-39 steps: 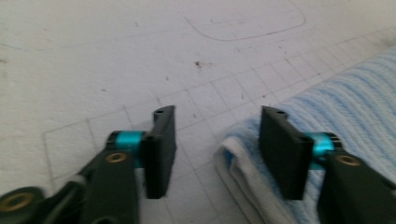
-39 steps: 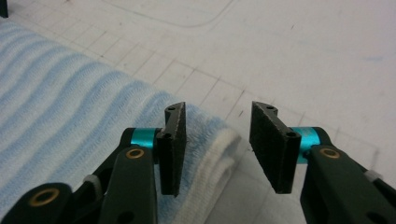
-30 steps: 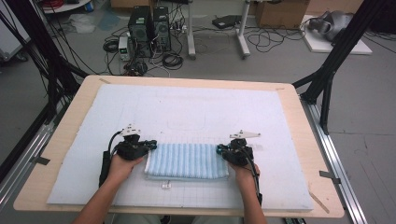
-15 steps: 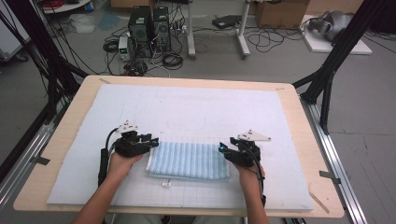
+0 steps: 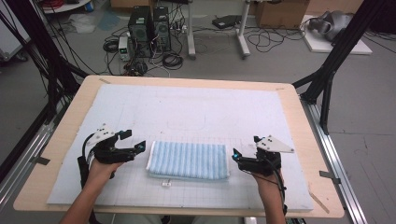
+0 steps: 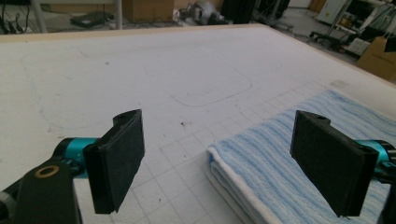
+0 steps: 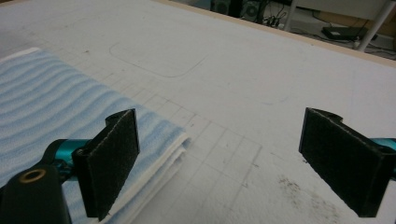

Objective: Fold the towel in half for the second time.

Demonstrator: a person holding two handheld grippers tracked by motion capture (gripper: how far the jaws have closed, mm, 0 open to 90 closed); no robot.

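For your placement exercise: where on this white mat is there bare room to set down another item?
The widest free patch lies between the folded blue striped towel and the far edge of the white gridded mat. A narrow strip runs along the near edge. It is crowded beside the towel's ends, where the left tool and right tool hover open.

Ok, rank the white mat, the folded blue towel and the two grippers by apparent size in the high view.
1. white mat
2. folded blue towel
3. left gripper and right gripper: look alike in size, so unranked.
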